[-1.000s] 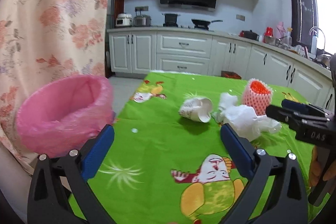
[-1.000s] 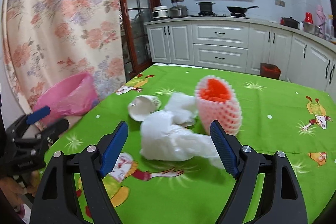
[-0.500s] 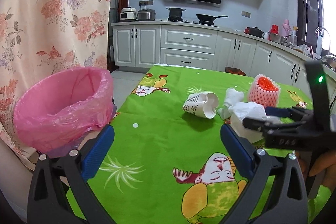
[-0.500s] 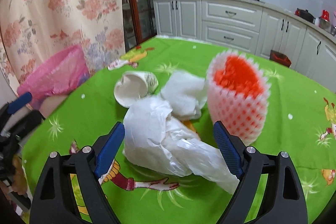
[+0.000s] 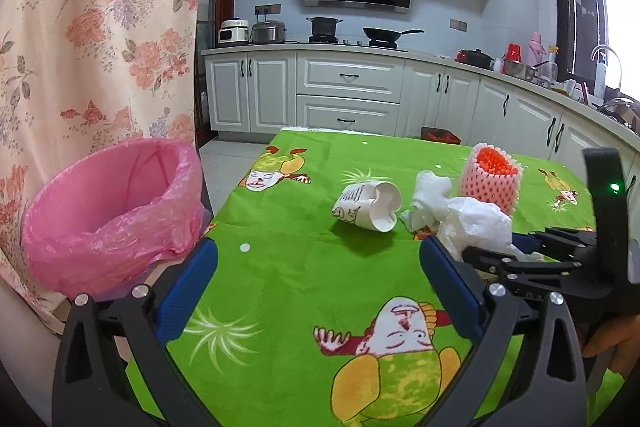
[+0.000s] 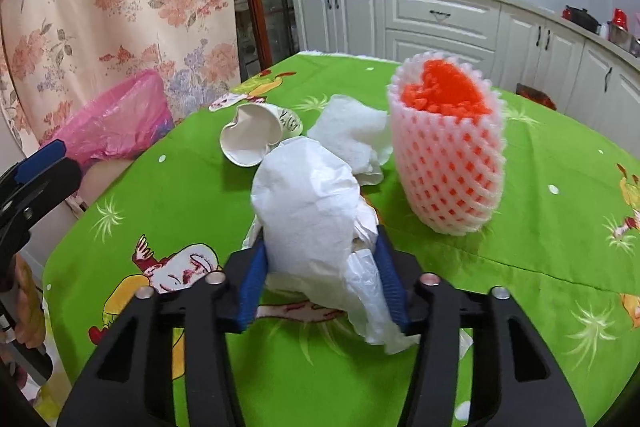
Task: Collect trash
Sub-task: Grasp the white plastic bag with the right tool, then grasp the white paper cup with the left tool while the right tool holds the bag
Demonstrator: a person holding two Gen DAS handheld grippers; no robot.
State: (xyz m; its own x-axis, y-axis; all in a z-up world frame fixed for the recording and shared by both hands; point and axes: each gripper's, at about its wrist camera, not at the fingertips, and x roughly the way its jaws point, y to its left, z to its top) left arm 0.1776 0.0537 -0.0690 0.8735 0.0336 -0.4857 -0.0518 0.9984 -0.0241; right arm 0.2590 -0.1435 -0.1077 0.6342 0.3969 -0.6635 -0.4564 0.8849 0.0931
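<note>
Right tool [image 6: 320, 267] closing on crumpled white wrapper [image 6: 308, 203] mid-surface, pads pressing both sides; earlier jaws stood wide around it. Left tool [image 5: 316, 287] open, empty, near surface's left edge by pink-lined bin [image 5: 108, 211].

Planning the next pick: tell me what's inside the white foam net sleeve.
The foam net sleeve stands upright on the green tablecloth, and something orange-red fills its open top. What it is, and its lower part, stays covered.

tablecloth [image 6: 560, 247]: green, cartoon print | bin bag [image 5: 112, 211]: pink | curtain [image 5: 100, 27]: cream, floral | foam net [image 6: 448, 163]: white-orange
</note>
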